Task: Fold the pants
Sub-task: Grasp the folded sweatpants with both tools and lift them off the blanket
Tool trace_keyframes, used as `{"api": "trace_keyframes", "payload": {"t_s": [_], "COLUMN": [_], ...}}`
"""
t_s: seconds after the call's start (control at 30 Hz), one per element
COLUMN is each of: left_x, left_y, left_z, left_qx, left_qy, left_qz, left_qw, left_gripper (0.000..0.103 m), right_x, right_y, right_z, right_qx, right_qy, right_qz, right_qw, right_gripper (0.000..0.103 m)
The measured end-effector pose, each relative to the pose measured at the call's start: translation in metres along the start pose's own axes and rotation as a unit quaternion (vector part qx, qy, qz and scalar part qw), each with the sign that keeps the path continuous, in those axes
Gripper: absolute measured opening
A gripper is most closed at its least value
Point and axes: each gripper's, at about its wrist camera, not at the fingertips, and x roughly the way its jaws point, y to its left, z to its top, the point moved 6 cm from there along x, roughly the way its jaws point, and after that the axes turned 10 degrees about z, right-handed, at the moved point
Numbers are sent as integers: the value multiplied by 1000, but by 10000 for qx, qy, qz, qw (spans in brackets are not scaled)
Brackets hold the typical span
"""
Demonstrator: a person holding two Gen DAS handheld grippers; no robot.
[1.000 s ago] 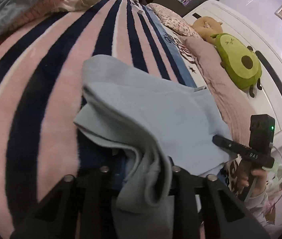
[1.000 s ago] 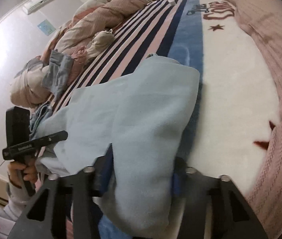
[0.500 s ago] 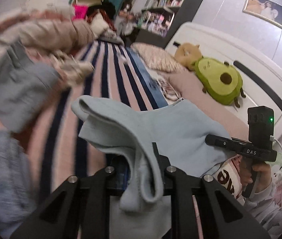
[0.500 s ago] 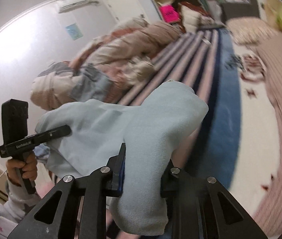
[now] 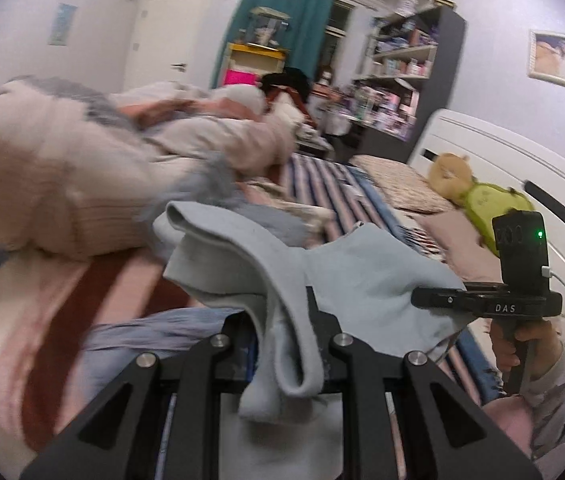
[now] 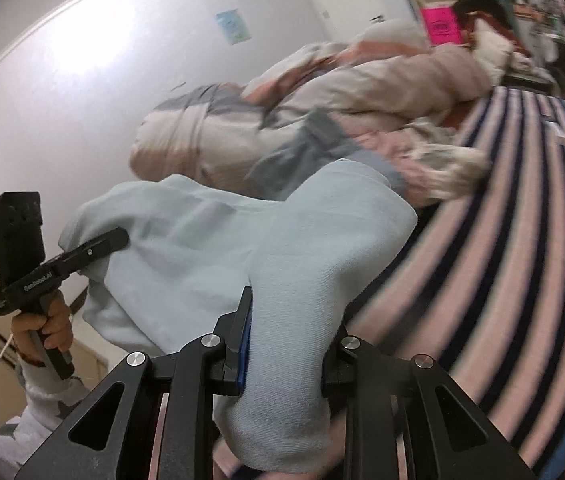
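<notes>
While the striped blanket (image 6: 502, 280) covers the bed, a heap of bedding (image 5: 82, 168) lies behind — near a bookshelf (image 5: 402, 68) and teal curtain (image 5: 282, 20). The light blue pants (image 5: 322, 272) hang lifted between both grippers: left gripper (image 5: 282, 344) and right gripper (image 6: 286, 344) each clamp a fold.

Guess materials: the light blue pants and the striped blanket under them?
Light blue pants: looks like soft knit sweatshirt cotton, matte; fine ribbed texture and a thick rolled edge show near the right tool. Striped blanket: probably plush fleece, slightly fuzzy surface, though motion blur hides the pile.
</notes>
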Motion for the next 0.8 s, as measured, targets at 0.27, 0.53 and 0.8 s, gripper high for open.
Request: {"api": "trace_keyframes", "payload": {"t_s": [0.27,0.53,0.8], "left_x": [14,51,62], "left_y": [95,125,133], "left_z": [-21,-73,-100], "left_qx": [-418,-718,-823], "left_qy": [145,756,1002], "left_qz": [448,403,469], "left_qw": [9980,9937,9905], "left_gripper": [15,15,23], "right_x": [99,133,134], "right_y": [26,1,-4], "right_z": [4,-25,-33], "right_qx": [-245,36,-15], "right_qy": [553,980,1125], "right_qz": [200,53,-181], "right_qw": [9980,9952,9935], "right_gripper": [18,19,26]}}
